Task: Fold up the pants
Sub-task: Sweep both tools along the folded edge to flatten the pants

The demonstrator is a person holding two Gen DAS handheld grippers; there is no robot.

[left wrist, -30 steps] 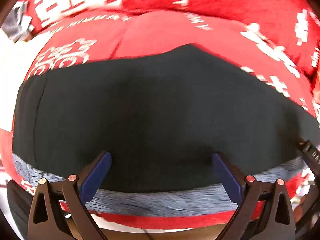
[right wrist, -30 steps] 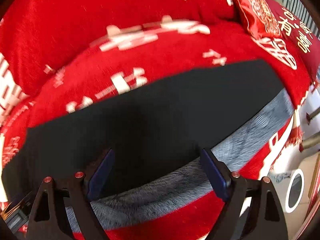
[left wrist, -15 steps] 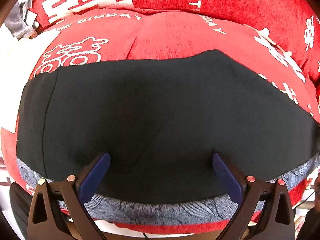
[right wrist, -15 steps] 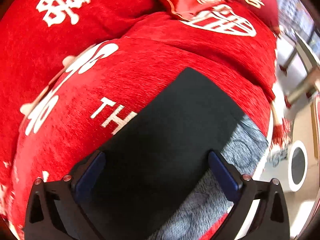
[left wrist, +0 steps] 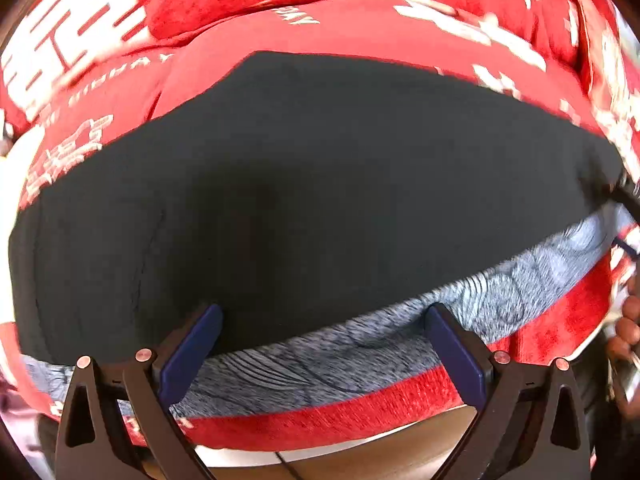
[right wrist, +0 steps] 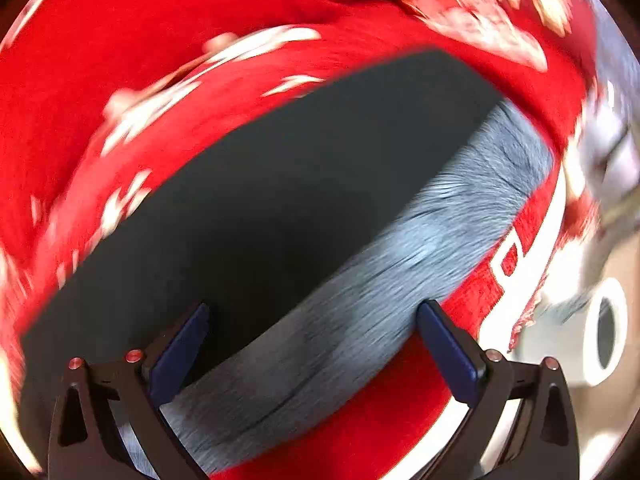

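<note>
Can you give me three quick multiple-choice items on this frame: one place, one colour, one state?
1. Where do the pants lie?
A. on a red sofa cover
B. on a wooden floor
C. in a basket

2. What colour is the fuzzy strip along the pants' near edge?
A. yellow
B. grey
C. green

3. How is the left gripper?
A. shut on the pants
B. shut on nothing
C. open, holding nothing

Answers:
1 A: red sofa cover with white lettering shows all round the black cloth.
2 B: the strip is grey in both views.
3 C: its blue pads stand wide apart, nothing pinched.

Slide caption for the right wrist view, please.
Open right gripper hovers over black pants with grey lining on a red sofa cover.
</note>
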